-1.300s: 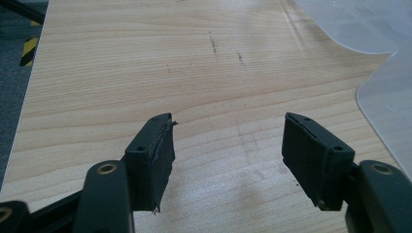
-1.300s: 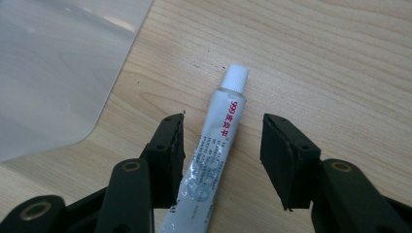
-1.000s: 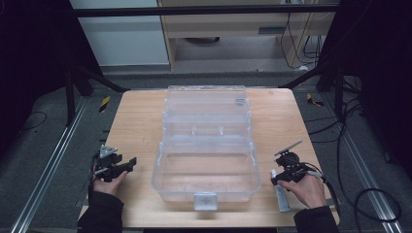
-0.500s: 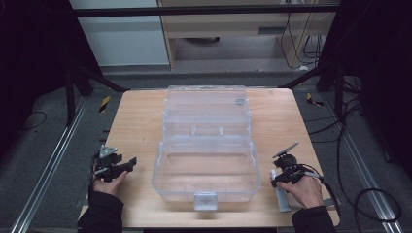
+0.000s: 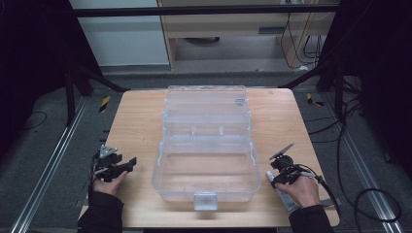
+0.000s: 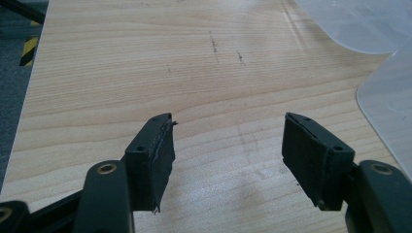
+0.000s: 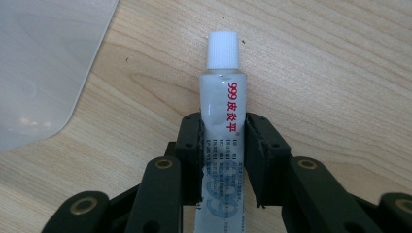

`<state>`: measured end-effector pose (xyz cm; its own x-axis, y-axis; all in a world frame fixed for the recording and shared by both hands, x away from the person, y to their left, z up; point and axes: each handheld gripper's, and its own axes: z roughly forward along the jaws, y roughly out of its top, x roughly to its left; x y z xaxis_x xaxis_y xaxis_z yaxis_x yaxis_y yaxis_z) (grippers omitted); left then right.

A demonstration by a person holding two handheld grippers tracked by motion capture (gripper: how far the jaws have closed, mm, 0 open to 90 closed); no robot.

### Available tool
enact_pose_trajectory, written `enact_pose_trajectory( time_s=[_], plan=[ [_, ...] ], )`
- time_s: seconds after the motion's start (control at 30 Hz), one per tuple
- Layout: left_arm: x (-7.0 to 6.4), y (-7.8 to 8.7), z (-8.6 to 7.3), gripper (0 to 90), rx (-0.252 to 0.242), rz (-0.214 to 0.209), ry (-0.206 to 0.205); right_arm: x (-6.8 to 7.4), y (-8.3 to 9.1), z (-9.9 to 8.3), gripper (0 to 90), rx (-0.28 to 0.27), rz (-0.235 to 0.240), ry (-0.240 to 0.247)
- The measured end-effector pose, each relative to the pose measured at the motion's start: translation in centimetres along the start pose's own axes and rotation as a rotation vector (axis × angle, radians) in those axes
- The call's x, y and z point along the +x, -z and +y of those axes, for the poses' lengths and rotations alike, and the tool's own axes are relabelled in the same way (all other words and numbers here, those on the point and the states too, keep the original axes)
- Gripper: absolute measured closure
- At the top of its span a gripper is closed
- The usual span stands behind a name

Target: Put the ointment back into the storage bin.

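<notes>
A white ointment tube (image 7: 223, 97) with a ribbed white cap and red print lies on the wooden table (image 5: 131, 126) at the front right. My right gripper (image 7: 223, 121) is shut on its body, one jaw on each side, with the cap pointing away. In the high view the right gripper (image 5: 273, 178) sits just right of the clear plastic box (image 5: 158, 170), and the tube (image 5: 286, 200) lies under the hand. My left gripper (image 6: 227, 128) stands open over bare wood with nothing between its jaws. In the high view the left gripper (image 5: 127, 164) is left of the box.
The clear box is open, with its lid (image 5: 206, 99) lying back toward the far edge and a latch (image 5: 204, 200) at the front. A corner of the box (image 7: 39, 73) lies close to the left of the tube. Bare wood lies left of the box.
The right hand has edged slightly left and lower over the tube. The left gripper has not moved.
</notes>
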<state>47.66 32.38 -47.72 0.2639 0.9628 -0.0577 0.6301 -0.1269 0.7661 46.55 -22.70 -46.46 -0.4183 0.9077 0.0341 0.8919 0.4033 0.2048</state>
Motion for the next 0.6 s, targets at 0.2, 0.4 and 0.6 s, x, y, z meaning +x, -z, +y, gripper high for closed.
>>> enact_pose_trajectory(
  time_s=[0.2, 0.4, 0.6],
  plan=[
    [-0.03, 0.01, 0.01, 35.8, 0.0, 0.001, -0.001, 0.07, -0.09, 0.07, 69.6, 0.007, -0.004, 0.009],
    [-0.03, -0.04, 0.04, 35.8, 0.002, 0.001, 0.001, 0.07, -0.1, 0.13, 69.9, 0.011, -0.004, 0.015],
    [-0.14, -0.1, 0.11, 35.8, 0.005, 0.003, -0.002, -0.21, 0.57, -0.02, 70.1, -0.002, 0.0, 0.024]
  ],
)
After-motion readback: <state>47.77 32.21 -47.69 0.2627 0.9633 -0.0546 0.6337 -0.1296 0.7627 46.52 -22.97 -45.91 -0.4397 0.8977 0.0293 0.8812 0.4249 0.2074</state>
